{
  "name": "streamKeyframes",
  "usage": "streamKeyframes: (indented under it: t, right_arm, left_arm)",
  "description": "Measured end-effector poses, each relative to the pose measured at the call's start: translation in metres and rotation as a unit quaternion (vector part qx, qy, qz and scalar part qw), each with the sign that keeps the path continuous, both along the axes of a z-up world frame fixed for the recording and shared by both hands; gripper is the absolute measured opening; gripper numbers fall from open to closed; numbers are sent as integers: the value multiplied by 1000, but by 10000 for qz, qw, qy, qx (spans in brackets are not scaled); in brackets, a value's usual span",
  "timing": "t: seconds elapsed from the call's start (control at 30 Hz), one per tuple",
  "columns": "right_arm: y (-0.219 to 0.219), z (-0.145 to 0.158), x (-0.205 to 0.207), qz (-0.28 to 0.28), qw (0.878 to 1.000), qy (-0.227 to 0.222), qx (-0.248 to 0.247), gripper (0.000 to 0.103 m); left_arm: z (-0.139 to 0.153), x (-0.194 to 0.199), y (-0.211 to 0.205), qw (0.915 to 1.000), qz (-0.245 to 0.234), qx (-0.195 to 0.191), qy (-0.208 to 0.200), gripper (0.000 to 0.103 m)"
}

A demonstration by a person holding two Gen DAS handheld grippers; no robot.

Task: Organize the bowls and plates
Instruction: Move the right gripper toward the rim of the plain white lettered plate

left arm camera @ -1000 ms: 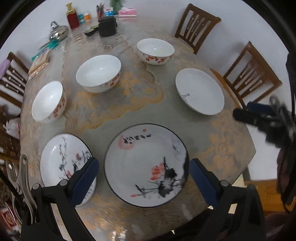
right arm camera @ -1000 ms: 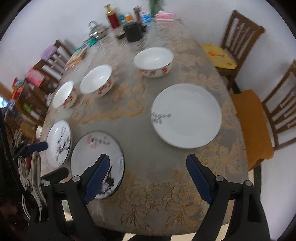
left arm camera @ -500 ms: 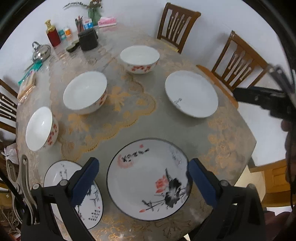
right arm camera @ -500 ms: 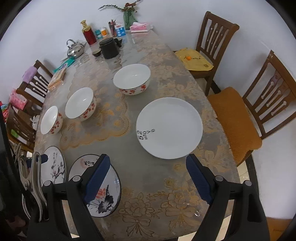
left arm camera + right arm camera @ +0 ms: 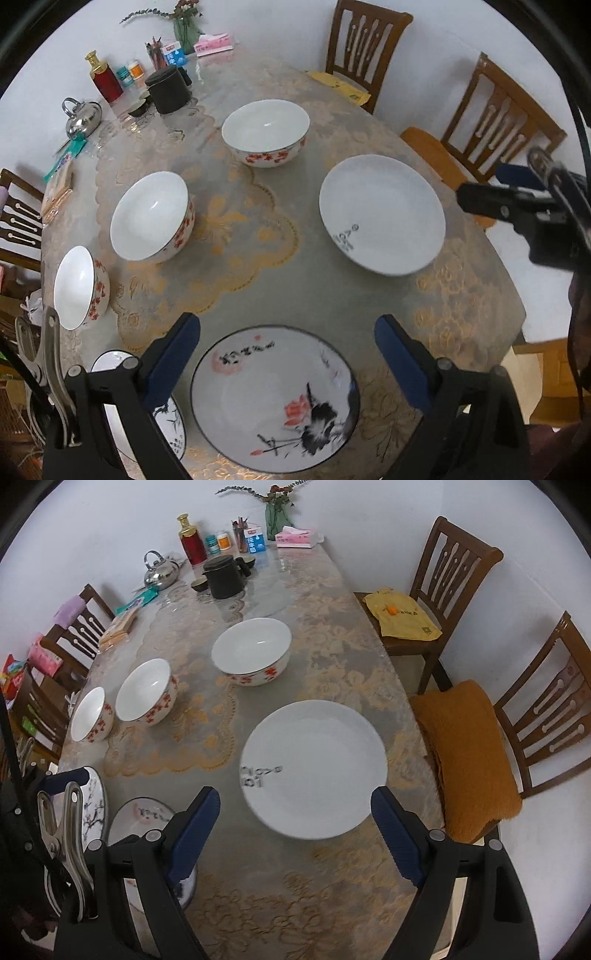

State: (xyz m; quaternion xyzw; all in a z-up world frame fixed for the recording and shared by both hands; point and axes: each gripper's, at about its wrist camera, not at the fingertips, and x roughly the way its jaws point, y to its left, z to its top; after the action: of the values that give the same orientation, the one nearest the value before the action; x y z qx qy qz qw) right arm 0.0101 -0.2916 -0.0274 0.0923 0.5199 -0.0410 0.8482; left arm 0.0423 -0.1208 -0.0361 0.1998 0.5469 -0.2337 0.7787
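Observation:
Three white bowls with red flowers stand in a row: large (image 5: 266,133) (image 5: 253,651), middle (image 5: 153,216) (image 5: 146,692), small (image 5: 79,288) (image 5: 90,714). A plain white plate (image 5: 382,214) (image 5: 314,768) lies at the right. A black-rimmed lotus plate (image 5: 275,397) (image 5: 147,819) and a smaller blossom plate (image 5: 170,417) (image 5: 94,805) lie at the near edge. My left gripper (image 5: 288,354) is open and empty above the lotus plate. My right gripper (image 5: 295,819) is open and empty above the white plate's near rim.
The table (image 5: 314,295) has a lace cloth under glass. A black teapot (image 5: 223,578), kettle (image 5: 160,570), red bottle (image 5: 192,541), tissue box (image 5: 297,539) and vase stand at the far end. Wooden chairs (image 5: 454,576) line the right side, one with an orange cushion (image 5: 465,753).
Both grippers have pulled back and tilted up, so the plates and bowls sit lower and further in view. Both stay open and empty. Nothing on the table has moved.

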Motion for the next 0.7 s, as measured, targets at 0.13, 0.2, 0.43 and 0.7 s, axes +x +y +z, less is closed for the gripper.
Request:
streamKeyframes:
  t: [0.13,0.2,0.43,0.7]
  right_arm:
    - [-22,-12,3,133,9999,93,-10,85]
    - [-30,-17,5,184,9997,141,-23,84]
    - [-57,-26,11,196,9996,205,96,83]
    - [-77,-35,24,115,9997,193,82,77]
  left_arm:
    - [-1,9,-19,9998,192,55,-46,98]
    - [-3,13,-26,9996,268,75,-40,98]
    - [-8,24,-53,9993,375,15,32,98]
    - [-8,37,-76,9991,383,-168,40,98]
